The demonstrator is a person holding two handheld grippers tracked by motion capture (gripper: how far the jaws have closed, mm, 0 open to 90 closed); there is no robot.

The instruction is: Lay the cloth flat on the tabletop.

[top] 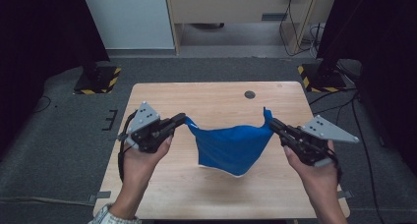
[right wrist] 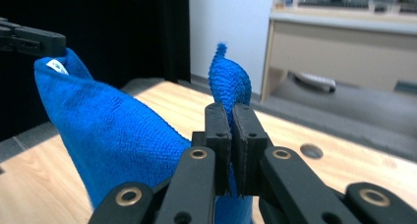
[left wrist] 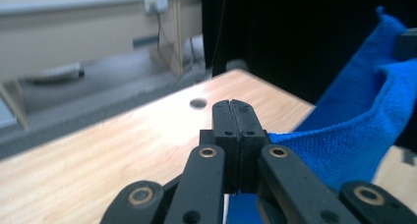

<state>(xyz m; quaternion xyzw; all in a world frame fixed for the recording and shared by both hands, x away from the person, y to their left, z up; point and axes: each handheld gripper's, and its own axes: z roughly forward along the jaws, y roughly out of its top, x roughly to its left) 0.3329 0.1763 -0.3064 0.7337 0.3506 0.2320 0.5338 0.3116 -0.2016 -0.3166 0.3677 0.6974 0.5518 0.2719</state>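
Blue towel [top: 233, 148] held up between both grippers, sagging over middle of wooden counter [top: 216, 98]. Left gripper [top: 181, 120] pinched tight on left corner. Right gripper [top: 273, 125] pinched tight on right corner. Long way runs left to right, hands even.

In the high view the blue cloth [top: 231, 148] hides part of the table [top: 162, 194] under its sag, and the table's near edge is cut off at the bottom of the pic. Left gripper [left wrist: 235, 111]: jaws pressed together, cloth corner betw. them hidden. Right gripper [right wrist: 231, 117]: cloth pinched betw. jaws, lower part cut off by the bottom edge. White tag [right wrist: 54, 65] on the cloth too small to read. Background shelving blurred in both gripper views.
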